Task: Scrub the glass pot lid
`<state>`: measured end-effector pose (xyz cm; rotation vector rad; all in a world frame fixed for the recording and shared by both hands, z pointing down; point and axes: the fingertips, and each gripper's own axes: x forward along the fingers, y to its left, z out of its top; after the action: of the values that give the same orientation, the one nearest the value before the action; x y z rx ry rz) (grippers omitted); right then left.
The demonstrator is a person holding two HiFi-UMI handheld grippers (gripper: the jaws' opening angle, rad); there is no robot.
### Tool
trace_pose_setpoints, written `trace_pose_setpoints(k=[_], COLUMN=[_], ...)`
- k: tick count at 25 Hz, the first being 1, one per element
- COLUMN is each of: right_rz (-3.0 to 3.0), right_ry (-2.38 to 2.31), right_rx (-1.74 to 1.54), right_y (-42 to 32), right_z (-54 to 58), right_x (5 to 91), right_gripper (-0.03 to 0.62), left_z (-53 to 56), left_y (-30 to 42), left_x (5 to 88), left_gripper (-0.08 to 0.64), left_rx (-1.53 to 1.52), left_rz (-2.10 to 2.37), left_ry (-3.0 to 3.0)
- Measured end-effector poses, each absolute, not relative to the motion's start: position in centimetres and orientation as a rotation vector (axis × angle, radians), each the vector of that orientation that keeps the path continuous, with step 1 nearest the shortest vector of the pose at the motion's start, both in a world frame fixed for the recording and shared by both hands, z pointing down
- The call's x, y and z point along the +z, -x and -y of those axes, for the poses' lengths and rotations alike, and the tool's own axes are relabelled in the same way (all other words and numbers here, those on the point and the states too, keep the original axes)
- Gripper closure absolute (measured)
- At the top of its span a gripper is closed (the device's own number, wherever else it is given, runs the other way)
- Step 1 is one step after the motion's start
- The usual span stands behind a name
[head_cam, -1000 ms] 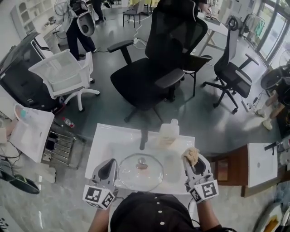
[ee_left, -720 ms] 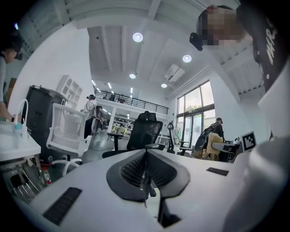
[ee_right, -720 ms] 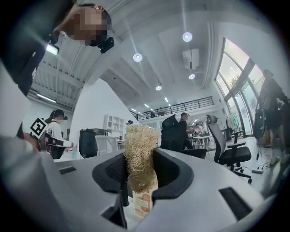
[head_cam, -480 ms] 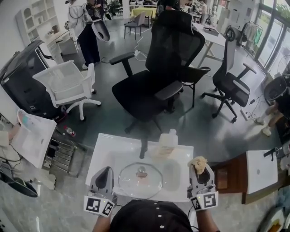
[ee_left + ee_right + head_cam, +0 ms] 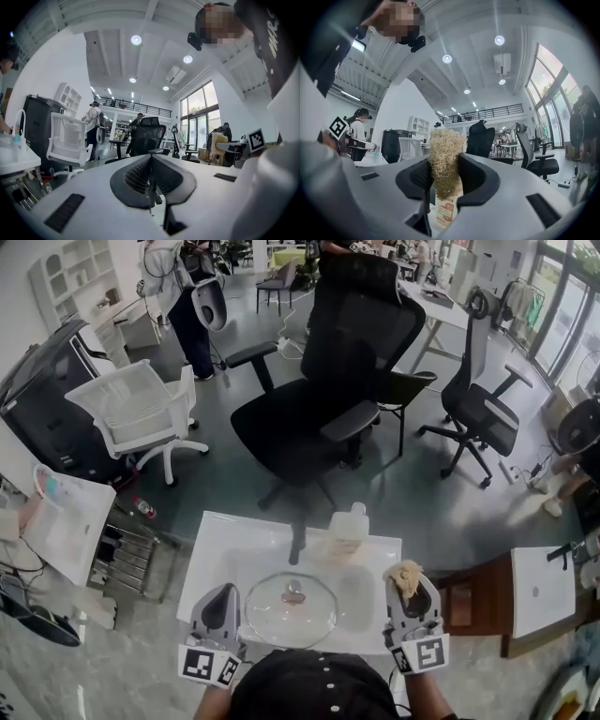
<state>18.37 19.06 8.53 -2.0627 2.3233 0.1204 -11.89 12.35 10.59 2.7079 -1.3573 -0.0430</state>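
The glass lid [image 5: 291, 608] lies on the white table [image 5: 211, 549], between the two grippers. The left gripper [image 5: 223, 594] has its jaws closed together, empty. The right gripper [image 5: 410, 585] pinches a fibrous scrubber [image 5: 404, 574].

The lid [image 5: 274, 613] was clear, shiny glass. The scrubber [image 5: 446, 159] was rough and stringy. The table [image 5: 212, 549] was smooth and white. The bottle [image 5: 349, 524] looked like cloudy plastic.

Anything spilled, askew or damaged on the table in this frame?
Nothing stands out. The glass lid lies flat, knob up, on the white table; the bottle stands upright behind it; the right gripper holds the scrubber.
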Motion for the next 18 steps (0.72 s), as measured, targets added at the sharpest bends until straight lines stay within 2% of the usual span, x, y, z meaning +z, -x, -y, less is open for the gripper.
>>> trace_pose_setpoints(k=[9,18], right_rz=[-2.289,-2.337], right_ry=[2.044,2.077], right_rx=[0.226,0.172], right_y=[-18.2,-17.5], right_z=[-18.8,-18.6], right_x=[7.4,8.6], right_gripper=[0.443,0.442], left_z=[-12.2,-12.1], left_y=[12.0,11.5], left_x=[11.4,11.9], left_gripper=[0.531,0.532], left_rx=[-0.02,-0.007], left_rz=[1.331,1.302], left_ry=[-2.696,-2.699])
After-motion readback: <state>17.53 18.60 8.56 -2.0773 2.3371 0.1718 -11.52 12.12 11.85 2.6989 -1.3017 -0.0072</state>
